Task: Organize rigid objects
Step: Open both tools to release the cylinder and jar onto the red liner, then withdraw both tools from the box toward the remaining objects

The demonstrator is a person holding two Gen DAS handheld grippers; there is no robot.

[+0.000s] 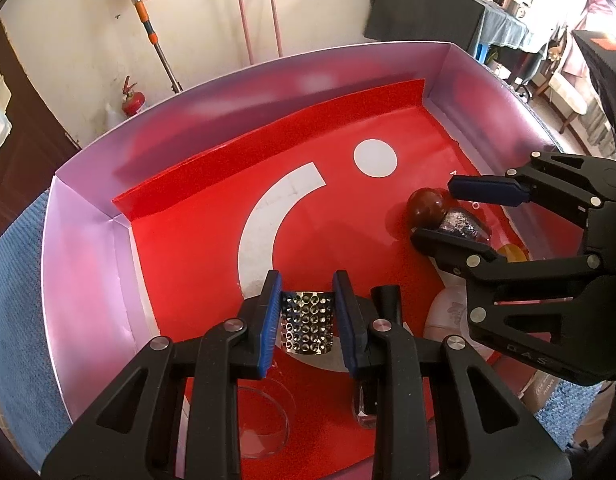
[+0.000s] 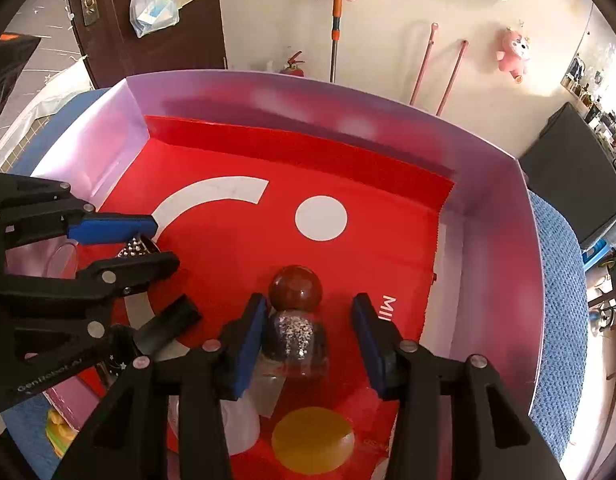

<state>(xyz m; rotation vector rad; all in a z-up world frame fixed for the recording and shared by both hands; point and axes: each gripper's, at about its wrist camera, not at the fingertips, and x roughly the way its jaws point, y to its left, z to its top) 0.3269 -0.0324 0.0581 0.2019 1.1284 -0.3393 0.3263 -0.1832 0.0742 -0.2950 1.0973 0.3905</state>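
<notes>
A curved, perforated metal grater [image 1: 306,322] hangs over the red floor of the box, and my left gripper [image 1: 307,280] is shut on it, blue pads pressing both sides. The right wrist view shows the same grip at the left, left gripper [image 2: 157,240] on the grater [image 2: 136,247]. My right gripper [image 2: 308,304] stands open around a glitter-filled bottle [image 2: 297,340] with a round brown cap [image 2: 295,288]. The bottle lies on the floor; there is a clear gap at the right pad [image 2: 366,340]. In the left wrist view the right gripper [image 1: 434,210] straddles that bottle [image 1: 462,224].
The box has lilac walls [image 1: 87,240] and a red liner with white marks. Inside lie a yellow disc [image 2: 312,440], a white bottle [image 2: 237,420], a glass bowl [image 1: 263,420], a small clear bottle [image 1: 366,408] and a black handle [image 2: 167,326]. A blue cloth [image 2: 560,300] lies under the box.
</notes>
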